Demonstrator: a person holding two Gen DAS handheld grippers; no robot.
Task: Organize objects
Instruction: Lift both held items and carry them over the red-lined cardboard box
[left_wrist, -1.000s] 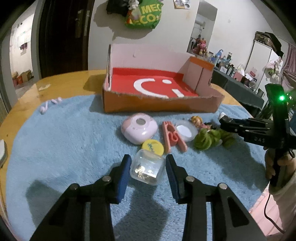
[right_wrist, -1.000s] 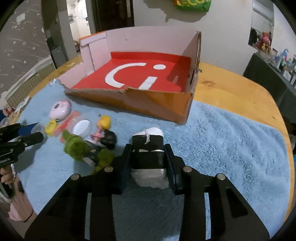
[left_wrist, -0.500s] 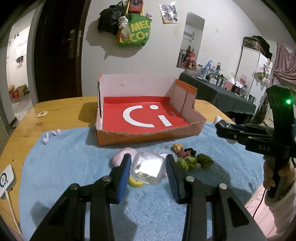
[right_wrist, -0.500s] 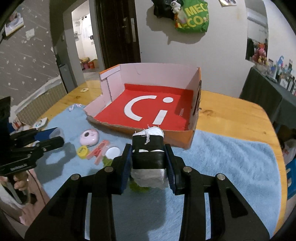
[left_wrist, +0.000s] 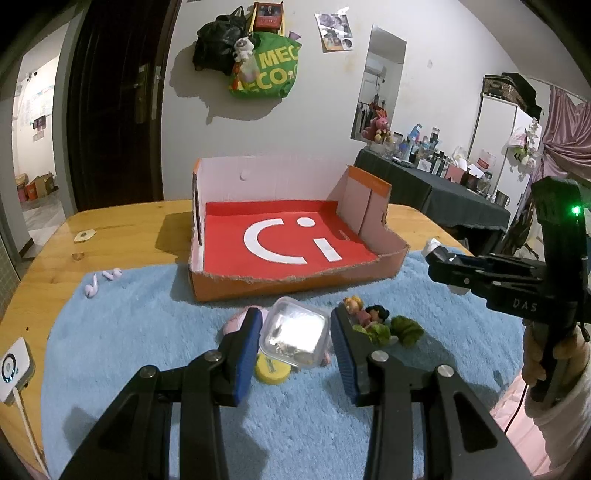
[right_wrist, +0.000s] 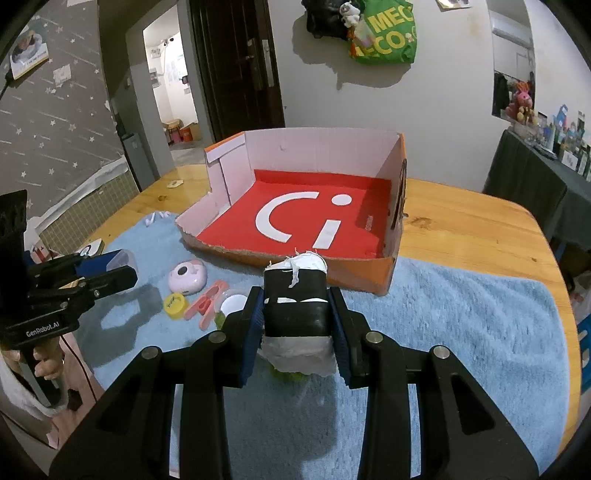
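Holding two things clear of the blue mat at once, I am judging each before carrying it toward the cardboard box at the mat's far edge. My left gripper is clenching a small clear plastic tub by its two opposite side walls; it is looking light and stiff, but smooth and likely slippery, with small loose bits rattling inside, so I am keeping it level and gripping across the flat walls, not the rounded corners. My right gripper is clenching a black-and-white wrapped bundle, pads pressing on the black band around its middle; it is looking soft and a little squashy, with frayed white wrapping at top and bottom, so the firmer black band is seeming the best place to hold. Both sets of jaws are standing only partly open, each filled by what it is gripping. Lying near the mat's middle, in front of the box, are a pink round case, a yellow lid, a pink clip and small dolls
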